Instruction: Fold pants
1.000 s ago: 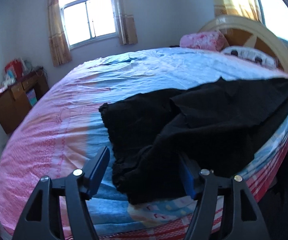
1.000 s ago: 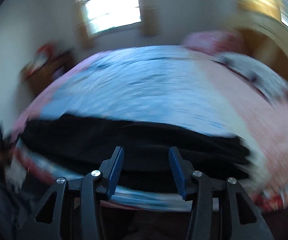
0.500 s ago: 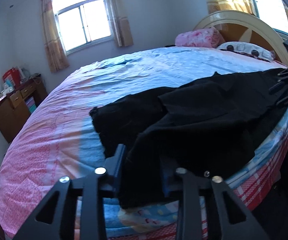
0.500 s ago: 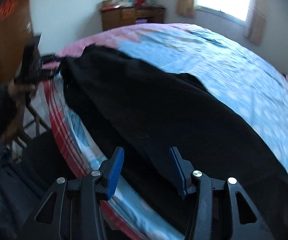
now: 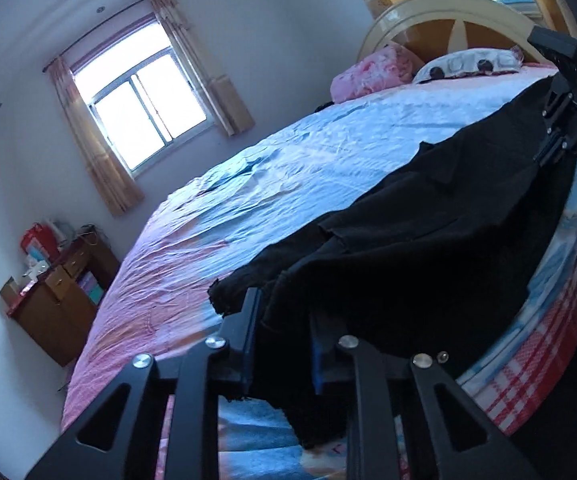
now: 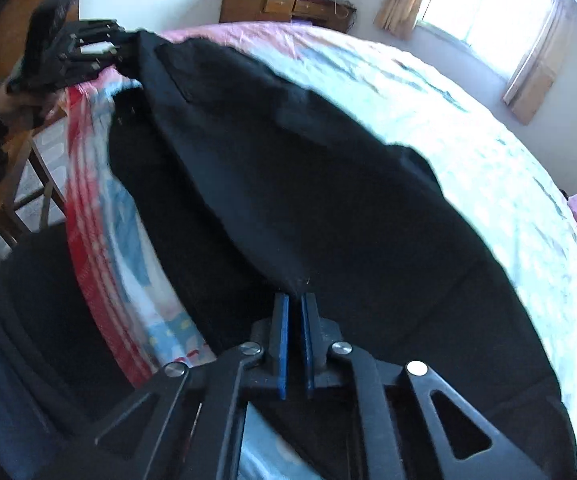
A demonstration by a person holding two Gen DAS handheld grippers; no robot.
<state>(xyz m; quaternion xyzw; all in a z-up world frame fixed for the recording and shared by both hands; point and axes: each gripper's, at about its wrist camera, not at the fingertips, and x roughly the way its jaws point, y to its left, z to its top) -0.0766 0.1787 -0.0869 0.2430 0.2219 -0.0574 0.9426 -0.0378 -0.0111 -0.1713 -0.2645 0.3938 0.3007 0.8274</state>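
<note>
- the pants point(image 5: 428, 240) are lying along the near edge of the bed point(image 5: 288, 168), partly draping over that edge.
- to fold well, both ends are needing to rise together and keep the cloth taut, so the near long edge is landing even on the far one.
- the left gripper point(image 5: 280, 344) is pinching the cuff end; its fingers point(image 5: 248, 332) are part-way apart with black cloth bunched between them.
- the right gripper point(image 6: 293, 340) is pinching the waist end, its blue pads point(image 6: 281, 344) pressed nearly together on a thin fold.
- a loose grip is risking a slipped hem, by my judgement.
</note>
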